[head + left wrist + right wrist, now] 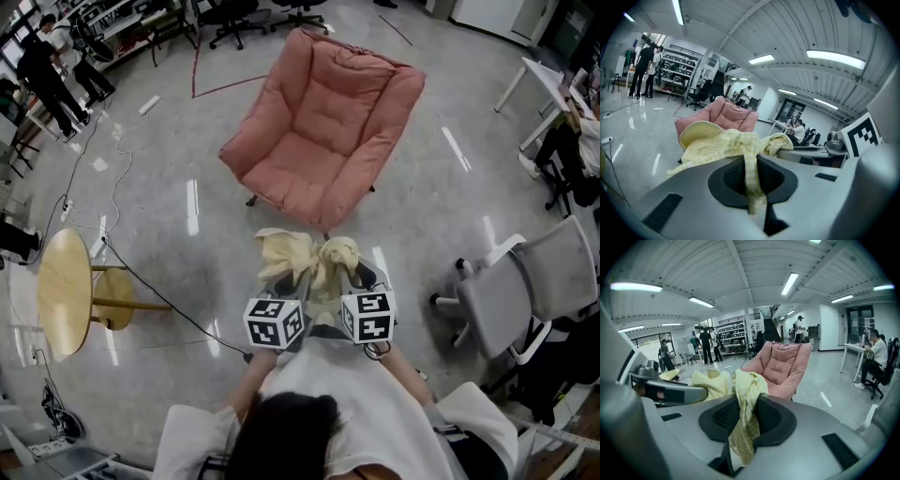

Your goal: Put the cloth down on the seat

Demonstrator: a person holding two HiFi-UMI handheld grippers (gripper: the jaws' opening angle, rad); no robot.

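A pale yellow checked cloth [307, 256] hangs bunched between both grippers, just short of the pink cushioned chair [323, 131]. My left gripper [286, 281] is shut on one part of the cloth [749, 174], which is pinched between its dark pads. My right gripper [349, 277] is shut on another part of the cloth [743, 423], a fold trailing down through the jaws. The chair's seat [785, 365] lies straight ahead in the right gripper view and shows behind the cloth as the pink chair [723, 115] in the left gripper view.
A round wooden side table [64, 291] stands at the left with a black cable across the floor beside it. A grey office chair [525, 291] is at the right. People stand by shelving at the far left [644, 68], and a white desk [548, 80] is far right.
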